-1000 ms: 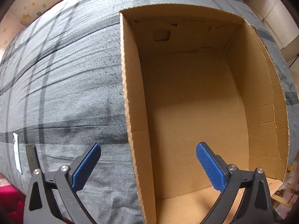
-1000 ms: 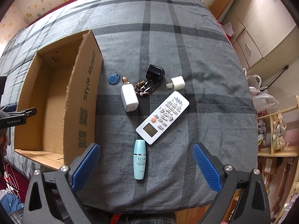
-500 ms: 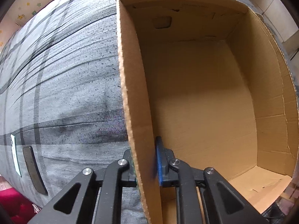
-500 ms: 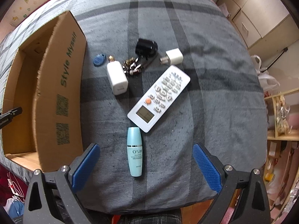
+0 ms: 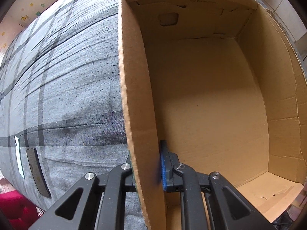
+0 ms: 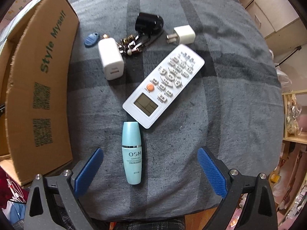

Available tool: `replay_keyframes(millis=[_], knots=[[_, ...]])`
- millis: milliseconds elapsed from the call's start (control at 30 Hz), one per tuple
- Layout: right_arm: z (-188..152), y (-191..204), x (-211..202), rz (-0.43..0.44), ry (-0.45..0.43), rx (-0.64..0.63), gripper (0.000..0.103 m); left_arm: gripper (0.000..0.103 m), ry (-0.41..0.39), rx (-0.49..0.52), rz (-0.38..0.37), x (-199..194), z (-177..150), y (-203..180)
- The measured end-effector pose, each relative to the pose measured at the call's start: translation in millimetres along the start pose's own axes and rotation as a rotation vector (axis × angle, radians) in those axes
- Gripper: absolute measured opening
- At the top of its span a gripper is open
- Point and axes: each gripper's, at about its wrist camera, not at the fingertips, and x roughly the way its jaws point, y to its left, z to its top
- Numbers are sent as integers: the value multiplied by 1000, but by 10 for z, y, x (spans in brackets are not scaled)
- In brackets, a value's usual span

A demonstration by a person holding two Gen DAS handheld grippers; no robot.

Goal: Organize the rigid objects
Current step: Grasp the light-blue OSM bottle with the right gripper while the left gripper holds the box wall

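A: Where does the cardboard box (image 5: 211,99) sit?

B: On the grey plaid blanket (image 5: 67,88), open side up, nothing inside it that I can see. The left gripper (image 5: 147,164) is clenched on its side wall, one blue pad (image 5: 163,164) pressed on the inner face, the other finger hidden behind the cardboard on the outside.

A: And the things to be sorted?

B: All out on the blanket beside the box, on the side printed "Style Myself". Nearest the right gripper (image 6: 150,169) lies a pale blue bottle (image 6: 132,151) marked OSM, flat, lengthwise between the two blue pads but touched by neither. That claw is spread wide, holding nothing, hanging over the bottle.

A: Past the bottle?

B: A white remote control (image 6: 164,85) lying at a slant, its display end almost touching the bottle's cap. Beyond that, a white charger block (image 6: 111,58), and just beside it a tangle of metal keys (image 6: 131,44) running to a black plug (image 6: 149,24). A small blue oval tag (image 6: 91,39) lies between the charger block and the box. A smaller white plug adapter (image 6: 184,34) sits apart, near the remote's far end.

A: Anything else about?

B: A dark flat phone-like slab (image 5: 37,172) at the blanket's edge on the box's other side, and pale cabinets (image 6: 268,13) along the wall.
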Motion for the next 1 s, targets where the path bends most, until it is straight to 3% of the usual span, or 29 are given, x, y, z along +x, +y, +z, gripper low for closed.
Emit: replay_keyframes(millis=[167, 433, 500, 533, 567, 600, 733, 1000], knots=[[19, -34, 101, 19, 11, 4, 81, 14, 3, -11, 3, 17, 24, 59], [54, -6, 266, 52, 40, -6, 71, 13, 3, -38, -26, 29, 40, 193], [65, 36, 311, 55, 58, -18, 60, 13, 4, -35, -23, 24, 36, 197], [71, 62, 325, 56, 70, -25, 42, 13, 4, -33, -20, 20, 35, 196], [76, 76, 363, 64, 94, -32, 31, 13, 6, -33, -19, 14, 35, 200], [60, 113, 399, 69, 110, -32, 28, 13, 7, -35, -21, 18, 43, 204], [43, 177, 473, 103, 137, -33, 28, 13, 5, -32, -22, 30, 53, 214], [42, 189, 348, 99, 99, -37, 27, 13, 10, -28, -24, 48, 71, 167]])
